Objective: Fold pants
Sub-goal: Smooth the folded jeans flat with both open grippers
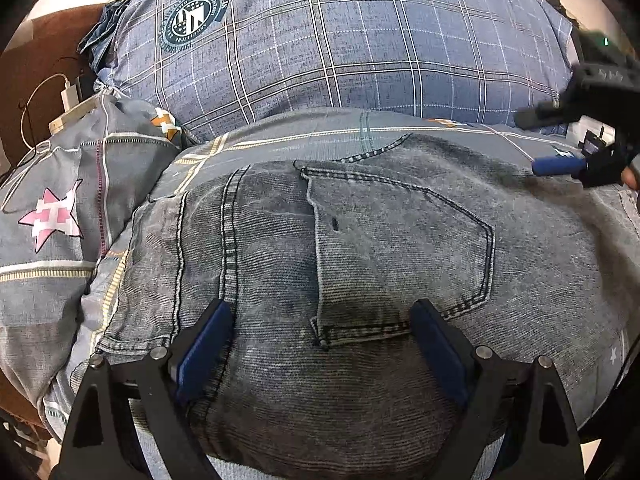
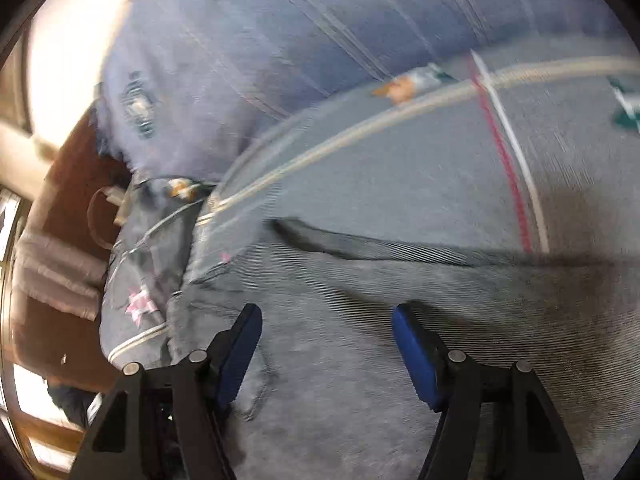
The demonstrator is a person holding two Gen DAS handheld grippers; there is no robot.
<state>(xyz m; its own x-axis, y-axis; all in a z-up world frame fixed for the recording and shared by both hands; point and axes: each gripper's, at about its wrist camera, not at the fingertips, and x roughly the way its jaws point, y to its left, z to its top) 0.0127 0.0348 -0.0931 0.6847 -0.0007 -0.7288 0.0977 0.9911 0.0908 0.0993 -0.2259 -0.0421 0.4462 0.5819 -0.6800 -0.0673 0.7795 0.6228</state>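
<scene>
Grey-blue denim pants (image 1: 360,248) lie folded on the bed, back pocket (image 1: 400,248) facing up. My left gripper (image 1: 322,316) is open, its blue pads spread just over the pocket's near edge, holding nothing. My right gripper (image 2: 326,320) is open and empty above the pants (image 2: 400,340); that view is motion-blurred. It also shows in the left wrist view (image 1: 560,166) at the far right, above the pants' edge.
A blue plaid pillow (image 1: 340,40) lies behind the pants. The grey patterned bedsheet (image 1: 56,208) with star patches spreads to the left. A white charger and cable (image 1: 70,96) sit on a brown nightstand at the far left.
</scene>
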